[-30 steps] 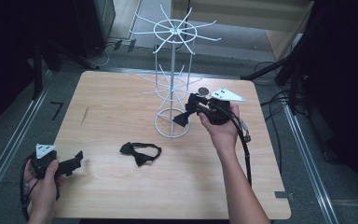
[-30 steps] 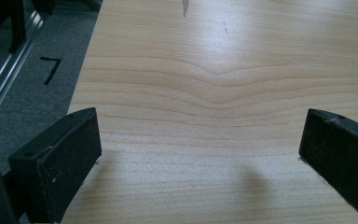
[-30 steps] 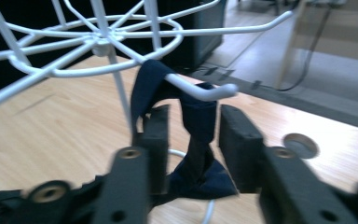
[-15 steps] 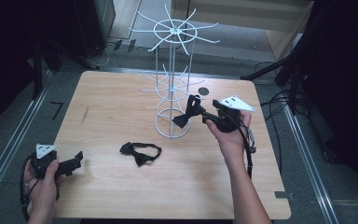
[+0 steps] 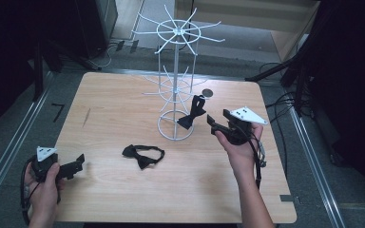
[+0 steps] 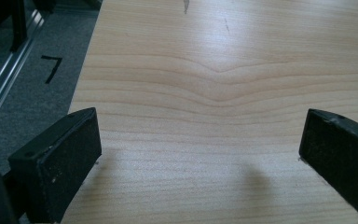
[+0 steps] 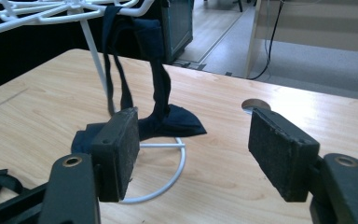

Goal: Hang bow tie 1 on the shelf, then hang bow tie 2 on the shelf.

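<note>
A white wire rack (image 5: 176, 85) stands at the middle of the wooden table (image 5: 123, 104). A dark bow tie (image 5: 192, 114) hangs by its strap from a lower arm of the rack. In the right gripper view this tie (image 7: 161, 93) dangles just beyond the jaws. My right gripper (image 5: 214, 124) is to the right of the tie; its jaws have just been opening, and the gripper (image 7: 193, 149) is open with nothing between the pads. A second bow tie (image 5: 142, 154) lies flat on the table. My left gripper (image 5: 79, 164) rests at the front left corner. It stands (image 6: 200, 154) wide open over bare wood.
A small dark round disc (image 5: 207, 93) lies on the table behind the rack's base. Cables and dark stands sit on the floor around the table. The rack's upper spokes (image 7: 51, 11) reach out above my right gripper's jaws.
My right gripper's jaws have come off the hanging bow tie and the hand has drawn back to the right. The tie stays hung on the rack. The left hand has kept still.
</note>
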{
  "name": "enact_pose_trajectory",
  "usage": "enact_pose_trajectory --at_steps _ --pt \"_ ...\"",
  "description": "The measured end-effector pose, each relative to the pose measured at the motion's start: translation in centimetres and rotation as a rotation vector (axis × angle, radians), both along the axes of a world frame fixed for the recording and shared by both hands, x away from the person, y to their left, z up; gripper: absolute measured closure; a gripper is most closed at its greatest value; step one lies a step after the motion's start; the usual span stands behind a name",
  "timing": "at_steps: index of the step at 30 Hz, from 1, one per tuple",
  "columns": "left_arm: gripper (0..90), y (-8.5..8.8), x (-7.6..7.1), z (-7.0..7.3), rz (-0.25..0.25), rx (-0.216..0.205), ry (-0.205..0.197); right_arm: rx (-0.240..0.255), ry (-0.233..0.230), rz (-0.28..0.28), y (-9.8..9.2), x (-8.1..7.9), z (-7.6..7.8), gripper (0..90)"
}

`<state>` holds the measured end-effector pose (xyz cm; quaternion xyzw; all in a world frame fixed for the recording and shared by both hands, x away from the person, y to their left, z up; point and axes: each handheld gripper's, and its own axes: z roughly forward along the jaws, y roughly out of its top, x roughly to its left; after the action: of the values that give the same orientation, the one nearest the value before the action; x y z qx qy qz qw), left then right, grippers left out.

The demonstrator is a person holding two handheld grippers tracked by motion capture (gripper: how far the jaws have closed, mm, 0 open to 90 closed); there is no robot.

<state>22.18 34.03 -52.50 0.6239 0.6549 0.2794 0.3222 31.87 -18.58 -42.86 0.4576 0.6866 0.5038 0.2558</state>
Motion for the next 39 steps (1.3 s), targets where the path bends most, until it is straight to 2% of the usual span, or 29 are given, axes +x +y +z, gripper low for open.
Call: enact_pose_trajectory --at_steps 4,10,19,28,39 --pt "0.0 0.0 0.0 0.0 0.0 -0.001 -0.001 0.008 0.008 0.001 0.0 -0.7 -0.2 34.7" --pt "0.0 0.0 0.0 0.0 0.002 0.0 -0.002 -0.006 0.013 0.024 0.4 -1.6 -0.9 37.3" --pt "0.0 0.0 0.0 0.0 0.003 0.0 -0.002 -0.025 0.045 0.078 2.6 -2.4 -2.7 39.9" --pt "0.0 0.0 0.0 0.0 0.002 -0.002 -0.002 -0.032 0.068 0.132 5.0 -2.7 -3.7 40.9" --pt "0.0 0.1 0.0 0.0 0.003 -0.006 -0.004 -0.041 0.1 0.176 6.9 -2.5 -4.9 45.4"
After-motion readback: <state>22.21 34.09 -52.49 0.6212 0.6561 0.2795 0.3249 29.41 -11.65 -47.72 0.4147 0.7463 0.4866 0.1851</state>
